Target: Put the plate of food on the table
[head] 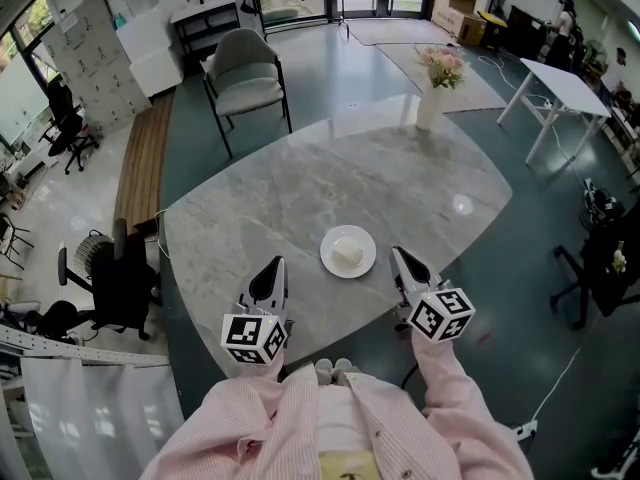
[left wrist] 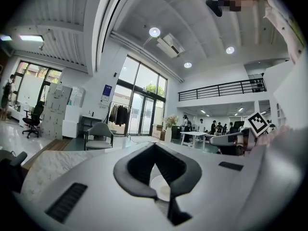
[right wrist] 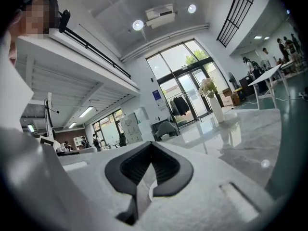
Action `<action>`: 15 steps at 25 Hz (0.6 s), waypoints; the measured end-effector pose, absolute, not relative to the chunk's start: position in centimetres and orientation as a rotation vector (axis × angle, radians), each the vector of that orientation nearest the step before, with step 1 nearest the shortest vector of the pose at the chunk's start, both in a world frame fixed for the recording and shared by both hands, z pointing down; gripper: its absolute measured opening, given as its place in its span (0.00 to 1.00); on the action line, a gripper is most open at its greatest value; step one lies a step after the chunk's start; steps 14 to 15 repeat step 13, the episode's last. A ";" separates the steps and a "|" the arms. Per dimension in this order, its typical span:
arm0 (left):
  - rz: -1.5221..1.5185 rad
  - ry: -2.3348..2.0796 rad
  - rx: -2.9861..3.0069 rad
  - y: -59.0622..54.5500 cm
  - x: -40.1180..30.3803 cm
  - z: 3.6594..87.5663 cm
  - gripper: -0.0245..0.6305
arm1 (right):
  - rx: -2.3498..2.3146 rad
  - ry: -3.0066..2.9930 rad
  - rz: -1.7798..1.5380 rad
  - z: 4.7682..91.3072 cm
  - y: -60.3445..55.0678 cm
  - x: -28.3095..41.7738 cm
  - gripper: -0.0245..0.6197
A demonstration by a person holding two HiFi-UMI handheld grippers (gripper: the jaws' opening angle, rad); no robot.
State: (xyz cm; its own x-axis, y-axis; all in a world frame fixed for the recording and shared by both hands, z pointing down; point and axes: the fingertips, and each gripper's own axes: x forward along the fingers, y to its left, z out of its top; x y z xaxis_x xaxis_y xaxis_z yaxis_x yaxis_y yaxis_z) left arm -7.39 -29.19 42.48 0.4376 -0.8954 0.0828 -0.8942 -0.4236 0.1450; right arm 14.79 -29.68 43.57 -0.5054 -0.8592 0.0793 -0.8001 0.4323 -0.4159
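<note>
A small white plate (head: pixel 348 252) with a pale piece of food on it rests on the grey marble table (head: pixel 300 183), near the front edge. My left gripper (head: pixel 275 267) hovers just left of the plate, apart from it, jaws shut and empty. To the plate's right is my right gripper (head: pixel 398 255), also shut with nothing in it and clear of the plate. Part of the plate (left wrist: pixel 160 187) shows past the closed jaws in the left gripper view. In the right gripper view only a white sliver of it (right wrist: pixel 151 190) shows.
A white vase of pink flowers (head: pixel 437 86) stands at the table's far edge. A grey chair (head: pixel 245 73) is behind the table. A wooden bench (head: pixel 140 163) and a black office chair (head: pixel 120 278) are on the left, a white desk (head: pixel 565 83) at far right.
</note>
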 end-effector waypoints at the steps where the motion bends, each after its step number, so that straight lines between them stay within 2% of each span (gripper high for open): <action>1: -0.010 -1.585 2.519 -29.2 -7.5 42.5 0.03 | -1.485 2.531 -0.611 43.7 -29.7 14.8 0.05; 15: -0.004 -1.600 2.520 -29.5 -8.3 42.5 0.03 | -1.545 2.502 -0.586 43.8 -29.9 15.4 0.05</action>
